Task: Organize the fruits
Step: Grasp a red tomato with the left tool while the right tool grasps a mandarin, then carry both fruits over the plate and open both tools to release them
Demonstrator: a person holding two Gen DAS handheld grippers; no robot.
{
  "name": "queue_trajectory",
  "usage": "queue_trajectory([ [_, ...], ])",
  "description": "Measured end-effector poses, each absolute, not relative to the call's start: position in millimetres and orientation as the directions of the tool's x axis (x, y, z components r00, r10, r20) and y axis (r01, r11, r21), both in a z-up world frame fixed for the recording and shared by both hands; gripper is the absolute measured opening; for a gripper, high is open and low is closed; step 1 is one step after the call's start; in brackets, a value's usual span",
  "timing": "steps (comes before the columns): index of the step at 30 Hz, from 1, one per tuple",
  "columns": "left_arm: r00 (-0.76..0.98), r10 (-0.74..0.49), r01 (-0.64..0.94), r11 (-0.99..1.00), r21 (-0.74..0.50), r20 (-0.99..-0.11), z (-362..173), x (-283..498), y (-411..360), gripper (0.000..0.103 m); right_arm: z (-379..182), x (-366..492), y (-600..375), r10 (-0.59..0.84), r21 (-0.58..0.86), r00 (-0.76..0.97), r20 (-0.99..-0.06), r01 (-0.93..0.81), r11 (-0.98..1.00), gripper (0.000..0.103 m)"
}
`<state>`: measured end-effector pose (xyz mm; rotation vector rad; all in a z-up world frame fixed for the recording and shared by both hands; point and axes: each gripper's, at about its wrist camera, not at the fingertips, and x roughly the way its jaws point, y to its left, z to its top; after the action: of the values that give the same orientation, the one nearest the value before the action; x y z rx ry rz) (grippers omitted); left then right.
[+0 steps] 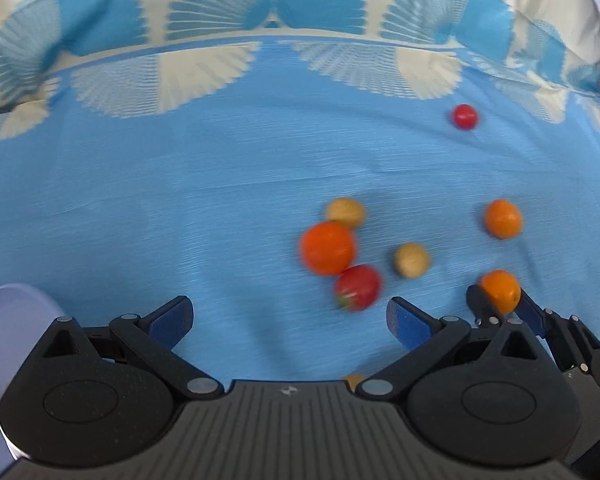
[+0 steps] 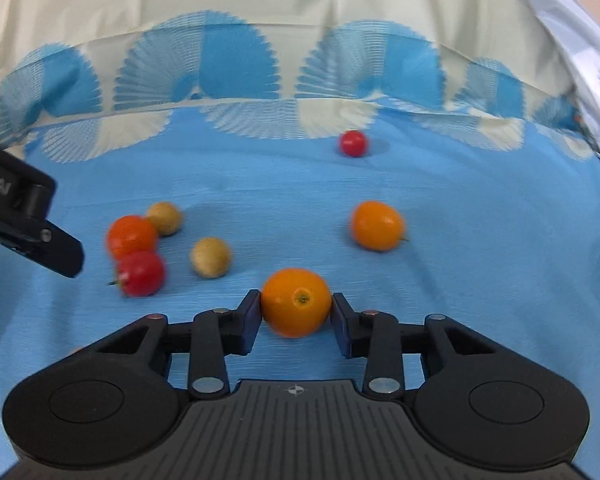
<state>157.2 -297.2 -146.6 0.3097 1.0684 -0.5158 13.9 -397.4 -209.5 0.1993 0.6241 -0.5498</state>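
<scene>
Orange [image 2: 296, 302] clamped between the pads of the right gripper [image 2: 296, 314], just above the blue cloth [image 2: 480, 280]. Left of it, tan fruit [image 2: 211, 257], then a red-orange fruit [image 2: 131, 237] touching a red tomato [image 2: 141, 273] and another tan fruit [image 2: 164, 218]. Second orange [image 2: 377, 225] beyond on the right, small red tomato [image 2: 353, 143] well apart at the far side. Left gripper [image 1: 290, 320] spread wide, holding nothing, hovering short of the cluster. Pale plate [image 1: 8, 320] at lower left of the left view.
</scene>
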Motion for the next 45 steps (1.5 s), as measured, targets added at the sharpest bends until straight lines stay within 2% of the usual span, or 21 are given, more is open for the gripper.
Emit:
queue_trajectory([
  [4, 0.325, -0.248, 0.568, 0.822, -0.021, -0.913, -168.8, 164.7, -322.0, 0.103, -213.4, 7.5, -416.0, -0.448, 0.067, 0.653, -0.611, 0.606, 0.793, 0.039],
  [9, 0.283, -0.216, 0.524, 0.851, -0.038, -0.935, -192.8, 180.3, -329.9, 0.102, -218.1, 11.5, -413.1, -0.465, 0.028, 0.648, -0.603, 0.6, 0.8, 0.042],
  [10, 0.298, -0.232, 0.513, 0.857, -0.05, -0.926, -190.1, 180.3, -327.3, 0.092, -218.6, 12.3, -413.0, -0.467, 0.024, 0.649, -0.601, 0.599, 0.8, 0.042],
  [11, 0.311, -0.251, 0.515, 0.855, -0.06, -0.917, -186.0, 179.8, -325.0, 0.071, -218.9, 12.7, -412.9, -0.468, 0.023, 0.65, -0.599, 0.598, 0.801, 0.043],
  [12, 0.309, -0.271, 0.536, 0.842, -0.068, -0.911, -183.0, 179.1, -324.3, 0.058, -219.1, 13.1, -413.1, -0.466, 0.024, 0.652, -0.597, 0.596, 0.803, 0.044],
  [13, 0.3, -0.288, 0.551, 0.831, -0.081, -0.909, -180.9, 178.3, -323.3, 0.032, -218.8, 13.1, -413.5, -0.466, 0.026, 0.655, -0.595, 0.595, 0.803, 0.042],
  [14, 0.295, -0.284, 0.554, 0.829, -0.079, -0.913, -179.1, 177.3, -322.6, 0.033, -218.0, 12.0, -414.6, -0.461, 0.039, 0.661, -0.592, 0.595, 0.803, 0.039],
  [21, 0.372, -0.274, 0.55, 0.835, -0.027, -0.887, -143.0, 157.3, -287.2, 0.033, -202.1, -5.1, -414.3, -0.516, 0.066, 0.687, -0.511, 0.63, 0.774, 0.039],
  [24, 0.425, -0.234, 0.531, 0.847, 0.031, -0.875, -117.9, 144.7, -262.1, 0.033, -193.7, -11.9, -408.5, -0.518, 0.049, 0.684, -0.514, 0.627, 0.778, 0.039],
  [30, 0.484, -0.205, 0.465, 0.884, 0.051, -0.851, -61.2, 113.8, -190.4, 0.033, -144.3, -45.4, -369.6, -0.474, 0.076, 0.734, -0.486, 0.576, 0.814, 0.039],
  [37, 0.554, -0.221, 0.422, 0.906, 0.042, -0.803, -2.0, 64.8, -104.8, 0.033, -85.8, -101.2, -282.2, -0.28, 0.139, 0.844, -0.458, 0.379, 0.915, 0.039],
  [43, 0.566, -0.213, 0.375, 0.927, 0.018, -0.796, 21.2, 28.3, -35.4, 0.033, -54.4, -124.2, -201.0, -0.073, 0.206, 0.87, -0.487, 0.196, 0.959, 0.039],
  [45, 0.575, -0.203, 0.358, 0.933, 0.021, -0.793, 24.2, 18.8, -14.5, 0.033, -46.8, -128.5, -174.8, -0.029, 0.186, 0.873, -0.487, 0.137, 0.973, 0.039],
])
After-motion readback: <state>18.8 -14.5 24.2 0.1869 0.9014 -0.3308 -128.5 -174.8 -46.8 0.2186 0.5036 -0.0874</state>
